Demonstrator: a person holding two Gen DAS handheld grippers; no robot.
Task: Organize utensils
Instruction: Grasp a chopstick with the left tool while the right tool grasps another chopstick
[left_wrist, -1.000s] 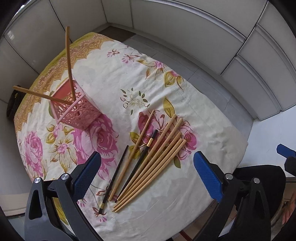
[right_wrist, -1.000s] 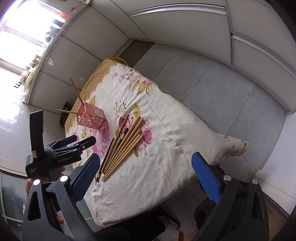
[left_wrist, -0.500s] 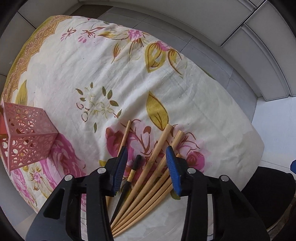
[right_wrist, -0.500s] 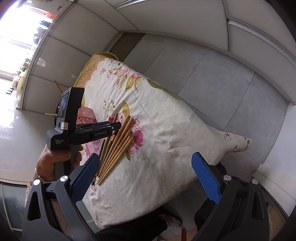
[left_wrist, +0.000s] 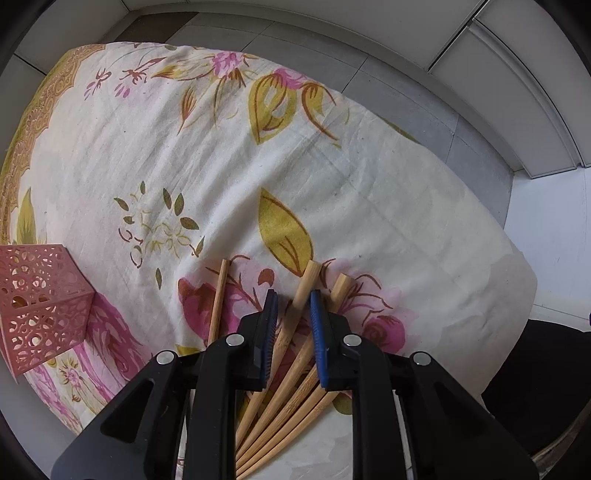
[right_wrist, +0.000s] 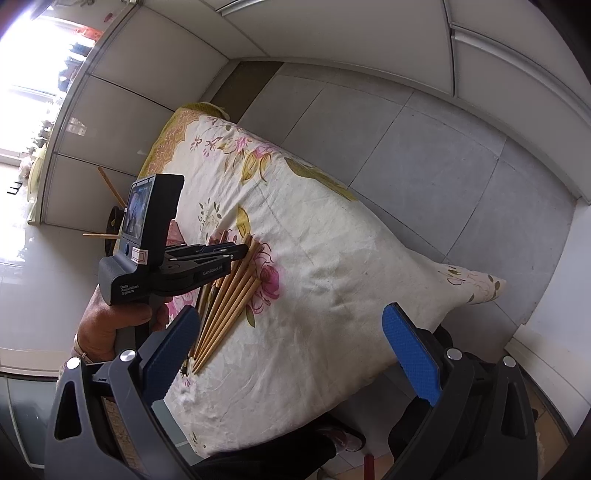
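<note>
Left wrist view, nearest: left tongs (left_wrist: 291, 306), pointing down at the tabletop (left_wrist: 369, 206), jaws narrow after having just been closing, blue pads on either side of one bamboo chopstick (left_wrist: 303, 291); whether the pads already press on it cannot be told. Fanned beneath and beside them lies the bundle of chopsticks (left_wrist: 291, 402), one more separate chopstick (left_wrist: 218, 302) lying just left of the tongs. Farther left, the pink perforated holder (left_wrist: 40, 302) stands at the frame edge, well apart from the tongs. Right wrist view, nearest: right tongs (right_wrist: 291, 354), jaws wide, nothing between the pads, raised above the near edge of the floral cloth (right_wrist: 332, 266). Beyond them, shown only here, a hand (right_wrist: 107, 325) grips the left tool's handle, its camera block (right_wrist: 151, 218) upright, its jaw tips resting among the chopsticks. Behind that block two chopsticks (right_wrist: 107, 184) project from the mostly hidden holder. Farthest: grey floor tiles (right_wrist: 424, 147) and white wall panels
</note>
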